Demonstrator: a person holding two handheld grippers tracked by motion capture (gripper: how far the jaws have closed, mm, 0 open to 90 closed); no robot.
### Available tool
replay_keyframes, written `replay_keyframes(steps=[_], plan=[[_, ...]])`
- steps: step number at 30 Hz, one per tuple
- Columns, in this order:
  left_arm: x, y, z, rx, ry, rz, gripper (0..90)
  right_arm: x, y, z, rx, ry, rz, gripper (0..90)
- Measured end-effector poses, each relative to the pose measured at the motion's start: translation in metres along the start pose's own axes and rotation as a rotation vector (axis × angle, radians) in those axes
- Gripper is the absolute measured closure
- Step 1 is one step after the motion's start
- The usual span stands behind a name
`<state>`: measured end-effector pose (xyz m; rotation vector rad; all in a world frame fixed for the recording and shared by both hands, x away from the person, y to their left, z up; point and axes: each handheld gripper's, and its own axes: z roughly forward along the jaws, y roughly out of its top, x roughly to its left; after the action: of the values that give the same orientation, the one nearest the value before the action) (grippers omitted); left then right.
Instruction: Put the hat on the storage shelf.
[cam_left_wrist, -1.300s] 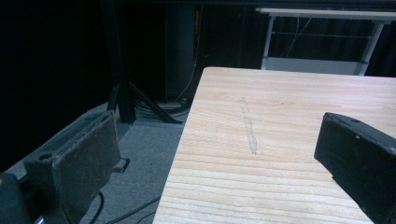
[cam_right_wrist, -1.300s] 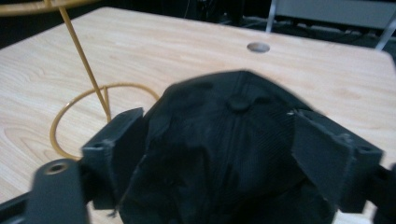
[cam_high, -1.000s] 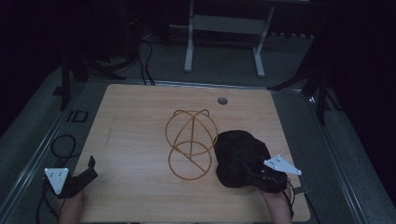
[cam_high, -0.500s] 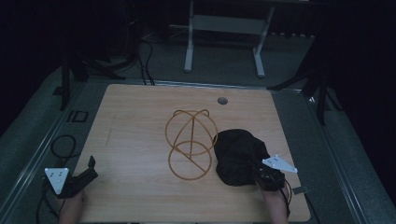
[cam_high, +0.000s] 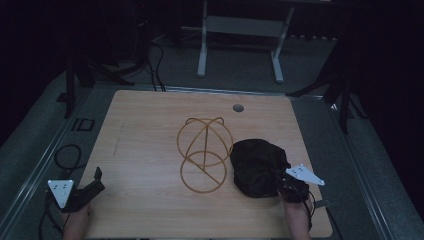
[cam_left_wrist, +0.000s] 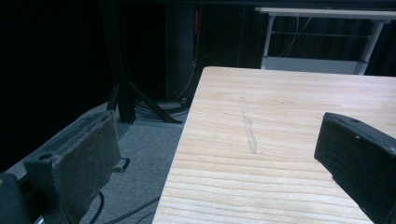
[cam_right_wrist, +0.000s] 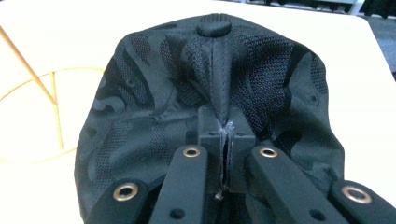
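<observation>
Setting: a light wooden table (cam_high: 150, 130) seen from above in a dim room, with dark floor around it.
Cap: a black fabric cap (cam_high: 257, 167) lies on the right half of the table, near the person's edge; in the right gripper view its mesh panels and top button (cam_right_wrist: 214, 24) show.
Right gripper: the right gripper (cam_high: 280, 181) sits at the cap's near edge. Its jaws have just been closing and now pinch a raised fold of the cap's fabric between them, with almost no gap left.
Right hand: the hand (cam_high: 296, 217) comes in from the bottom edge, just behind the gripper.
Wire frame: a thin golden wire frame (cam_high: 204, 152) of rings and a straight rod stands mid-table, just left of the cap; whether it touches the cap is hard to tell in this light.
Left gripper: the left gripper (cam_high: 95, 181) rests at the table's near left corner, well apart from the cap. Its jaws stand wide, with nothing between them but bare wood and the table's edge.
Table hole: a small round hole (cam_high: 238, 107) lies near the far edge.
Background: a white metal stand (cam_high: 240, 30) stands on the floor beyond the table.
</observation>
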<state>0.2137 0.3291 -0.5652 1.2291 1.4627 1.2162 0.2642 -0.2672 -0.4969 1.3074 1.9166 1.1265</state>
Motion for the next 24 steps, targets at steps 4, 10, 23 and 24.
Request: replay_keyframes(steps=[4, 10, 23, 24], plan=[[0.000, 0.000, 0.000, 0.000, 0.000, 0.000, 0.6, -0.003, 0.007, -0.005, -0.029, 0.010, 0.010, 88.0], [0.000, 0.000, 0.000, 0.000, 0.001, 0.000, 0.6, -0.004, 0.017, -0.014, -0.072, 0.006, 0.019, 88.1], [0.000, 0.000, 0.000, 0.000, 0.000, 0.000, 0.6, -0.009, 0.050, -0.036, -0.160, 0.001, 0.012, 88.1], [0.000, 0.000, 0.000, -0.001, 0.000, 0.000, 0.6, -0.010, 0.052, -0.039, -0.169, -0.001, 0.013, 88.1]])
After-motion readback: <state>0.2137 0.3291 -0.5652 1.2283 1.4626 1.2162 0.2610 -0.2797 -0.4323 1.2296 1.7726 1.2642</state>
